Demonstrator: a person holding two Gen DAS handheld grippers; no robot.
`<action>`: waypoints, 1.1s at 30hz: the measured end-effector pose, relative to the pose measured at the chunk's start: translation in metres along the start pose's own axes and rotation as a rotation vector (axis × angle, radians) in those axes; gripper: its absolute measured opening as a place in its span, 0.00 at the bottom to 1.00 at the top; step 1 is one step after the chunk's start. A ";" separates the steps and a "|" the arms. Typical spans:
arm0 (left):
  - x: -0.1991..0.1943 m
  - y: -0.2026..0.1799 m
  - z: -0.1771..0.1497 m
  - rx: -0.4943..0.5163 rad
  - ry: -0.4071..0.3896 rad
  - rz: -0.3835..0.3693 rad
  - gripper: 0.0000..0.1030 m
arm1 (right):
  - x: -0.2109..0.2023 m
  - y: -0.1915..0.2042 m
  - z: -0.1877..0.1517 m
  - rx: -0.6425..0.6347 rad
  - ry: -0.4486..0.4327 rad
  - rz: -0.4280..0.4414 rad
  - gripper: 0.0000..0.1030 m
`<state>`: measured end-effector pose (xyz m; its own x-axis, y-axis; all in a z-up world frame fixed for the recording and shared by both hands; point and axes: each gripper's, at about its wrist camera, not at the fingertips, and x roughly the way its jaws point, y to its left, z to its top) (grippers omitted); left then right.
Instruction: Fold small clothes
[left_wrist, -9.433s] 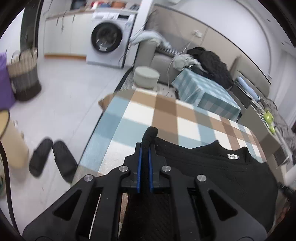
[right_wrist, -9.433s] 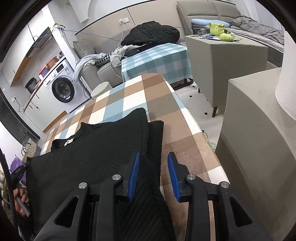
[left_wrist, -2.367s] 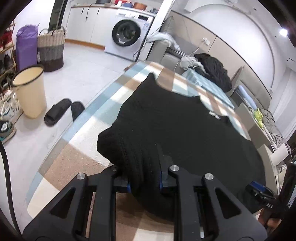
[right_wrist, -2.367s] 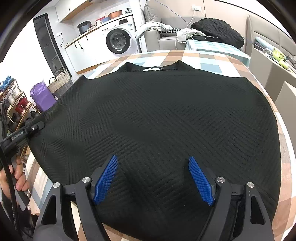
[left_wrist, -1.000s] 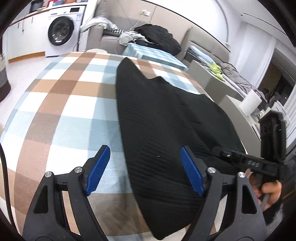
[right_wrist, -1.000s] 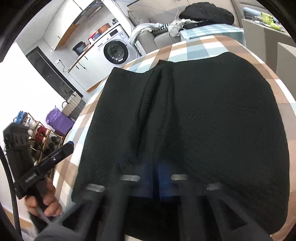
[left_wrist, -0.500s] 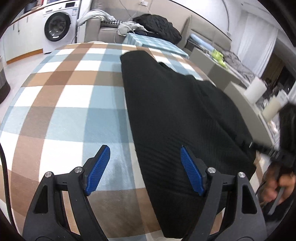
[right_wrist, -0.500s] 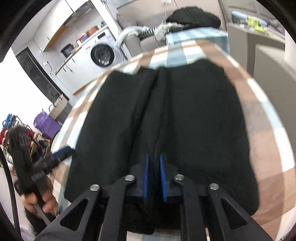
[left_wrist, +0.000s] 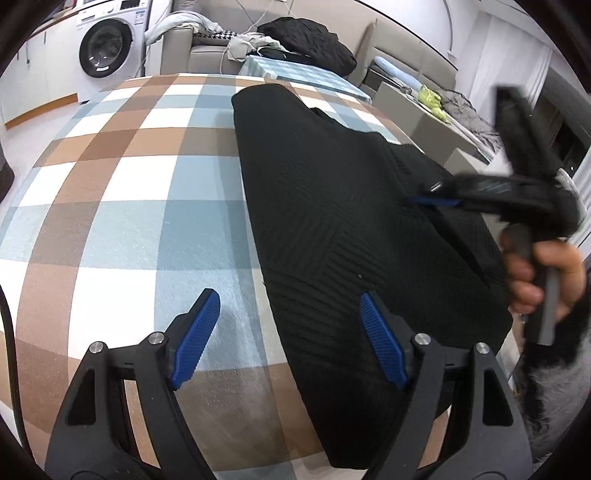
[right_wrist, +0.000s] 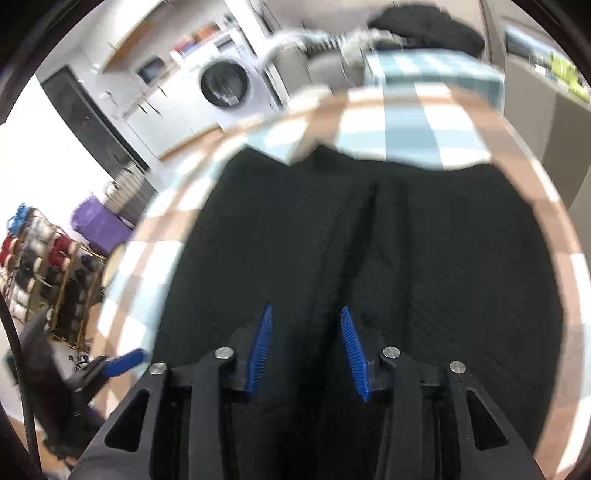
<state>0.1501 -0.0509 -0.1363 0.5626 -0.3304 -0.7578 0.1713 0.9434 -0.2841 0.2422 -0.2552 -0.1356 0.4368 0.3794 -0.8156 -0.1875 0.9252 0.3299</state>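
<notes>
Left wrist view: black ribbed knit garment (left_wrist: 332, 206) lies lengthwise toward a white washing machine (left_wrist: 107, 44) on the checked surface (left_wrist: 122, 192); left gripper (left_wrist: 288, 339) spread empty, right gripper (right_wrist: 304, 347) opening, pads clear of cloth.

Left gripper (left_wrist: 288, 334): jaws spread wide, nothing between the pads; one blue finger (left_wrist: 194, 338) over bare cloth, the other over the garment's edge.
Black garment (left_wrist: 332, 192): folded lengthwise, lying flat ahead of the fingers and running away to the far side.
Desk (left_wrist: 122, 192): covered in brown, blue and white check.
Right gripper (left_wrist: 439, 201): blurred, beyond the fingers to the right, low over the garment; a hand (left_wrist: 532, 277) grips its handle.
Washing machine (left_wrist: 107, 48): far beyond the fingers, left.
</notes>
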 end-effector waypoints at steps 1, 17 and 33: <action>-0.001 0.001 0.002 -0.002 -0.004 0.001 0.74 | 0.008 0.000 0.002 -0.006 0.011 -0.008 0.24; 0.011 -0.012 0.016 0.042 -0.001 -0.005 0.74 | -0.004 0.004 0.007 -0.056 -0.034 -0.138 0.16; -0.011 -0.003 -0.004 0.013 -0.003 -0.011 0.74 | -0.079 0.011 -0.093 -0.071 -0.121 0.090 0.06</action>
<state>0.1403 -0.0499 -0.1298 0.5632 -0.3408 -0.7528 0.1880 0.9400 -0.2849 0.1234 -0.2756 -0.1117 0.5174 0.4633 -0.7195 -0.2906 0.8859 0.3615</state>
